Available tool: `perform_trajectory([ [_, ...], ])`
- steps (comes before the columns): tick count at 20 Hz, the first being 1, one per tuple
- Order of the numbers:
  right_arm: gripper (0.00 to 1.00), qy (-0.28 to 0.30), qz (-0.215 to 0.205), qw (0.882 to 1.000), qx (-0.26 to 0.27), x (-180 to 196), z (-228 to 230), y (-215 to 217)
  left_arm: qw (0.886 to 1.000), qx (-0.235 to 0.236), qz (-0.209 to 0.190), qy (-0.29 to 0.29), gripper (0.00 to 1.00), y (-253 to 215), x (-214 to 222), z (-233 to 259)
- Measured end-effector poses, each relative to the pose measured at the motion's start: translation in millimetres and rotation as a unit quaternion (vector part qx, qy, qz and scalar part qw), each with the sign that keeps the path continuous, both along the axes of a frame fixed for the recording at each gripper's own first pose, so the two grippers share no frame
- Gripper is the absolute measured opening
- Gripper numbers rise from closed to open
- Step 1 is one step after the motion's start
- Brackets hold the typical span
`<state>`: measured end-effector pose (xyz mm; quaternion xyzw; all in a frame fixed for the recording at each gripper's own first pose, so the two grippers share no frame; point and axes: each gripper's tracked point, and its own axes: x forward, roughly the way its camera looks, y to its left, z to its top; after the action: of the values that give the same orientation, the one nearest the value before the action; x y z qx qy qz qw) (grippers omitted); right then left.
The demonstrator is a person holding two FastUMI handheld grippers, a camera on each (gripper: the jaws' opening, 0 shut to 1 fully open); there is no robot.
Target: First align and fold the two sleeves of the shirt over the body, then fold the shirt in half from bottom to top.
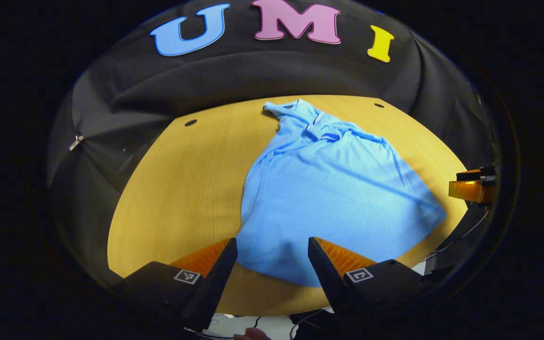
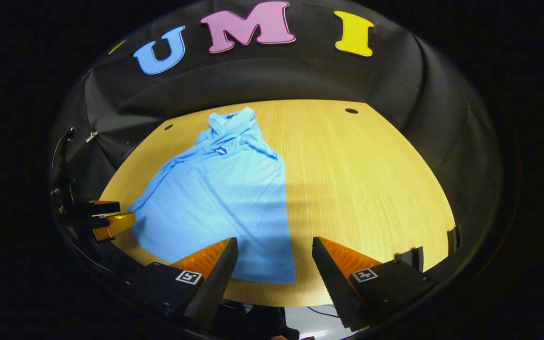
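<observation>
A light blue shirt (image 1: 328,193) lies flat on the wooden table (image 1: 182,189), collar at the far end, hem near me. Both sleeves look folded in over the body. My left gripper (image 1: 272,255) hovers open above the hem's left part, with nothing between its fingers. In the right gripper view the same shirt (image 2: 220,203) lies left of centre. My right gripper (image 2: 274,257) hangs open over the hem's right corner, holding nothing. The right gripper (image 1: 472,186) also shows at the far right of the left gripper view, and the left gripper (image 2: 106,217) at the left edge of the right gripper view.
The table (image 2: 371,189) has bare wood to the right of the shirt and to its left (image 1: 182,189). Small dark holes (image 1: 190,123) (image 2: 351,111) mark the table's far corners. Black cloth walls the booth behind. Cables lie below the table's near edge (image 1: 262,321).
</observation>
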<state>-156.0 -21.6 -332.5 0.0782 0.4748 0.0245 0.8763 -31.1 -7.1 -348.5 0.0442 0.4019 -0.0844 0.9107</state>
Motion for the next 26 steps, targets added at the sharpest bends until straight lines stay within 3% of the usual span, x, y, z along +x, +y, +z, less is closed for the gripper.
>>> perform_trajectory([
  [8,0.98,0.039,0.025,0.999,-0.006,-21,-31,13,0.999,0.018,0.026,0.031,0.96,20,3,-26],
  [14,0.98,0.054,0.036,0.998,-0.009,-25,-45,13,0.999,0.013,0.018,0.045,0.95,18,10,-36],
  [20,0.98,0.048,0.073,0.996,-0.027,-23,-51,18,0.997,-0.025,0.033,0.069,0.94,12,6,-41],
  [21,0.93,0.049,0.075,0.996,-0.027,-22,-49,20,0.996,-0.033,0.041,0.072,0.90,8,6,-38],
  [22,0.82,0.047,0.080,0.995,-0.024,-22,-50,23,0.996,-0.031,0.038,0.077,0.67,8,4,-43],
  [23,0.78,0.045,0.086,0.995,-0.020,-21,-49,26,0.997,-0.029,0.026,0.073,0.68,3,4,-40],
  [24,0.54,0.046,0.088,0.995,-0.014,-21,-50,30,0.997,-0.026,0.015,0.075,0.55,-3,3,-42],
  [25,0.41,0.045,0.089,0.995,-0.005,-20,-49,35,0.997,-0.021,0.006,0.072,0.42,-8,2,-41],
  [26,0.25,0.045,0.092,0.995,0.001,-21,-48,38,0.998,-0.009,0.003,0.068,0.23,-9,0,-41],
])
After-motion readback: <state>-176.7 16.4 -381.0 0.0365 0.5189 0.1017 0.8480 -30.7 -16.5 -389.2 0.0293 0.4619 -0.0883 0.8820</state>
